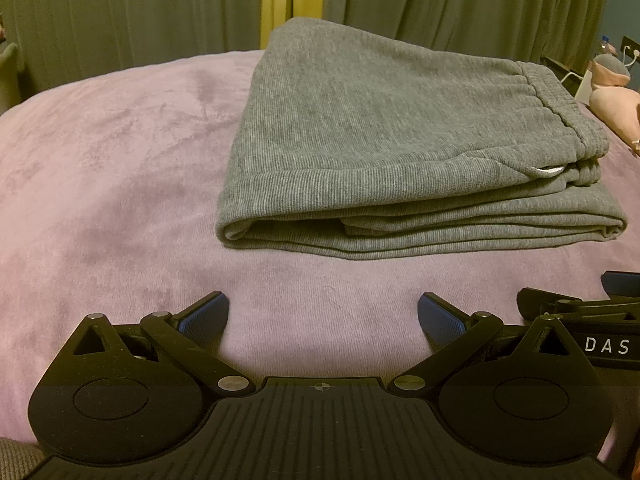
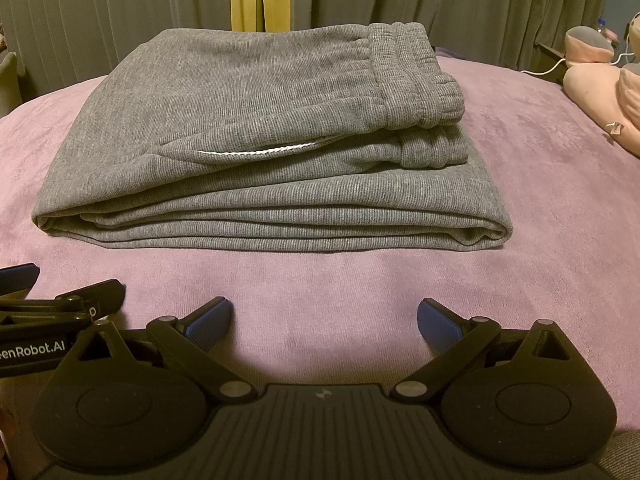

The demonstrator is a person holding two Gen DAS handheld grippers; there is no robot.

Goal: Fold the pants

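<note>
Both grippers sit low at the near edge of a mauve plush blanket (image 1: 120, 168), side by side and close together. From the left wrist view, the left gripper (image 1: 323, 316) has its blue-padded fingers (image 1: 206, 314) spread wide with only blanket between them, gripping nothing; part of the right gripper shows just beside it at its right. From the right wrist view, the right gripper (image 2: 325, 318) is likewise spread wide and empty, its fingers (image 2: 440, 324) apart from any cloth. Ahead of both, a short way beyond the fingertips and not touching them, lie the grey pants (image 1: 380, 140), folded into a compact stacked rectangle on the blanket. They lie ahead and to the right of the left gripper, and ahead and slightly left of the right gripper. Their ribbed elastic waistband (image 2: 408, 76) sits on top at the far right of the stack, and a thin white pocket edge (image 2: 256, 152) shows on the near face. Beyond the pants hang green-grey curtains (image 2: 480, 0), and a pink plush toy (image 2: 600, 92) lies far off to the right.
</note>
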